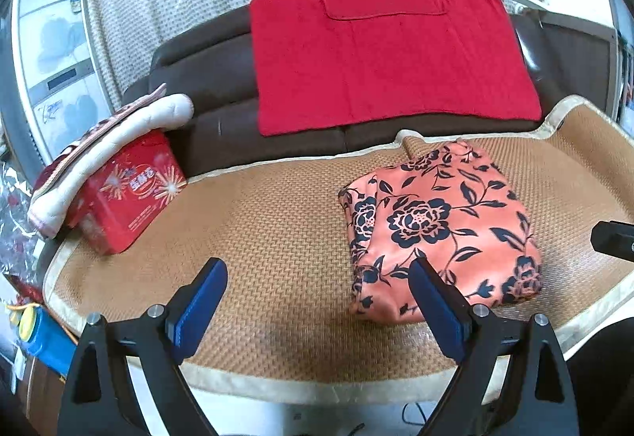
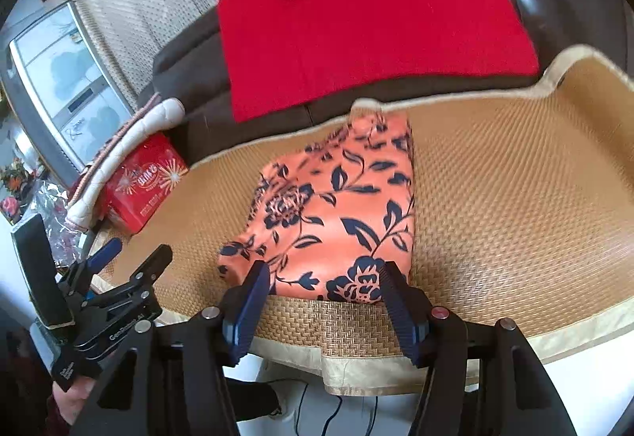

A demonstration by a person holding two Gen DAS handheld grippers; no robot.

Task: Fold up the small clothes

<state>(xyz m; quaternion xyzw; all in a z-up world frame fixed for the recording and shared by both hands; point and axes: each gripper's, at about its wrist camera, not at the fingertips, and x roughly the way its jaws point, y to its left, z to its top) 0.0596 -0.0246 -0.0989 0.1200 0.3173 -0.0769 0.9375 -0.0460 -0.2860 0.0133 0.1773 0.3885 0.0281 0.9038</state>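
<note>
An orange garment with dark blue flowers (image 1: 440,226) lies folded into a compact rectangle on the woven straw mat (image 1: 277,238). My left gripper (image 1: 317,269) hangs open above the mat, left of the garment, with nothing between its blue pads. In the right wrist view the folded garment (image 2: 337,214) lies just beyond my right gripper (image 2: 325,273), which stands open over the garment's near edge without pressing on the cloth. The left gripper (image 2: 138,247) shows at the far left of that view, off the mat's corner.
A red cloth (image 1: 388,55) is spread over the brown sofa back (image 1: 206,79) behind the mat. A red printed box (image 1: 130,194) with a white quilted cloth (image 1: 119,142) on it sits at the mat's left end. A blue bottle (image 1: 39,337) stands at lower left.
</note>
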